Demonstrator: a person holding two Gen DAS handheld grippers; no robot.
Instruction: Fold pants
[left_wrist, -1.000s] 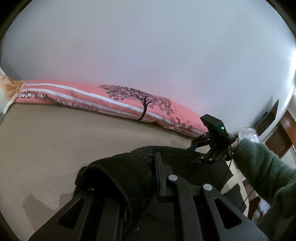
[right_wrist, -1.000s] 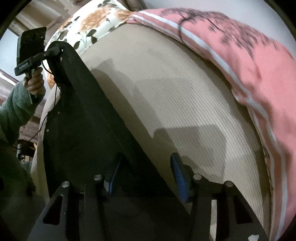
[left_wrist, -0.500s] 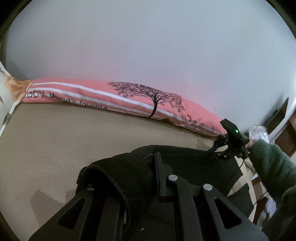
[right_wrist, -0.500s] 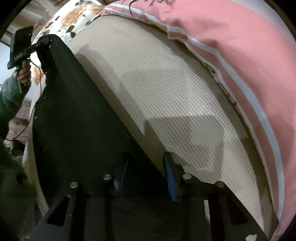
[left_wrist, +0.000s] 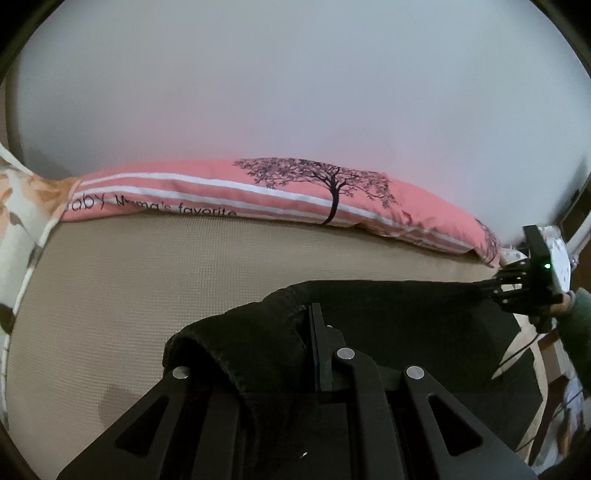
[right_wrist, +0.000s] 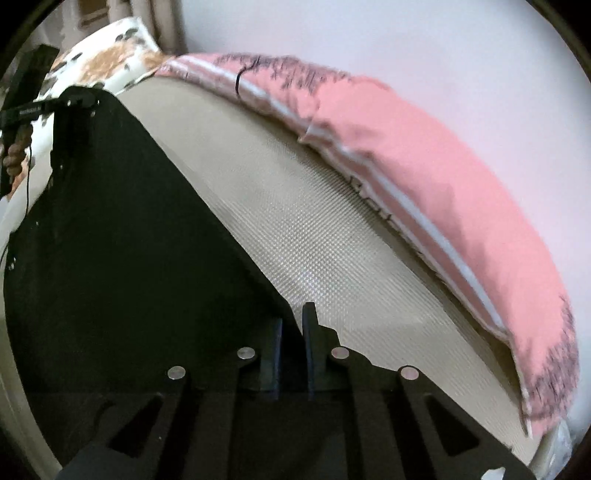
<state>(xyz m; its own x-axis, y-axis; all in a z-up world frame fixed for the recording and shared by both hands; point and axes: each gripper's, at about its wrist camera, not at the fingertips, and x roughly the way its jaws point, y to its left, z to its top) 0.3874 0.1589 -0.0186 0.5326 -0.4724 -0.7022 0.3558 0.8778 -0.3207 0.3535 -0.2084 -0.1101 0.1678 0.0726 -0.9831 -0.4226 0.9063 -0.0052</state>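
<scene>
L tool (left_wrist: 295, 354) is clamped on a bunched end of the black pants (left_wrist: 388, 321), thick fabric rolling over its left finger, prob the waistband or a cuff, can't tell which. R tool (right_wrist: 291, 354) has just been closing its jaws and now pinches the pants' far edge, cloth caught between the pads; from the left wrist view it (left_wrist: 517, 284) shows at the other end of the garment, toward the bed's right edge, with a green sleeve (left_wrist: 580, 321) behind it. From the right wrist view the L tool (right_wrist: 74, 101) sits at the opposite end, near the floral pillow (right_wrist: 110, 55).

Pants are stretched in a straight band between the two tools, lying along the near side of the bed (left_wrist: 147, 277) on its beige mat, well apart from the pink bolster (left_wrist: 258, 192) that runs along the far edge by the wall.

Progress, as I judge it: early-mid. Both ends are gripped and the cloth looks pulled taut, w/ one straight clean edge, so it seems laid out or maybe already halved lengthwise, can't confirm layers since it's all black. Still to do: bring one end over the other, flatten, let go.

Containers: none in view, no basket or box, nothing to hold the pants
</scene>
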